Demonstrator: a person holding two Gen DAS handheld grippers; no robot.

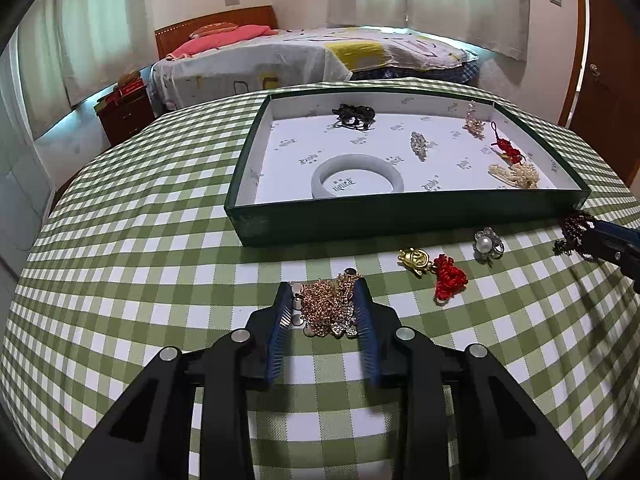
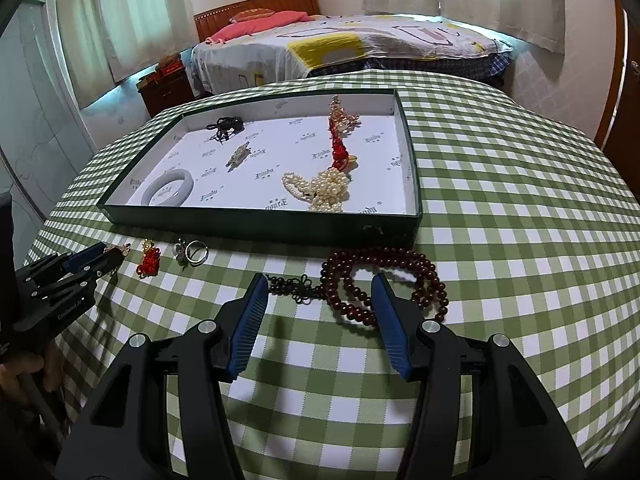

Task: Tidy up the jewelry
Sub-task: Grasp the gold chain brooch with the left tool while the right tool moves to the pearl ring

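Observation:
A dark green tray (image 1: 400, 216) with a white lining stands on the checked table; it also shows in the right wrist view (image 2: 260, 226). It holds a white bangle (image 1: 357, 176), a pearl strand (image 2: 320, 190), a red knot charm (image 2: 339, 150) and other pieces. My left gripper (image 1: 325, 296) stands around a gold chain pile (image 1: 328, 308), jaws partly closed on both sides of it. My right gripper (image 2: 320, 292) is open around a dark red bead necklace (image 2: 384, 280) lying in front of the tray.
On the cloth between the grippers lie a gold charm with a red knot (image 1: 434, 272) and a pearl ring (image 1: 488, 243). A bed (image 1: 312, 56) and a nightstand (image 1: 124, 114) stand beyond the table. A wooden door (image 1: 608, 60) is at the right.

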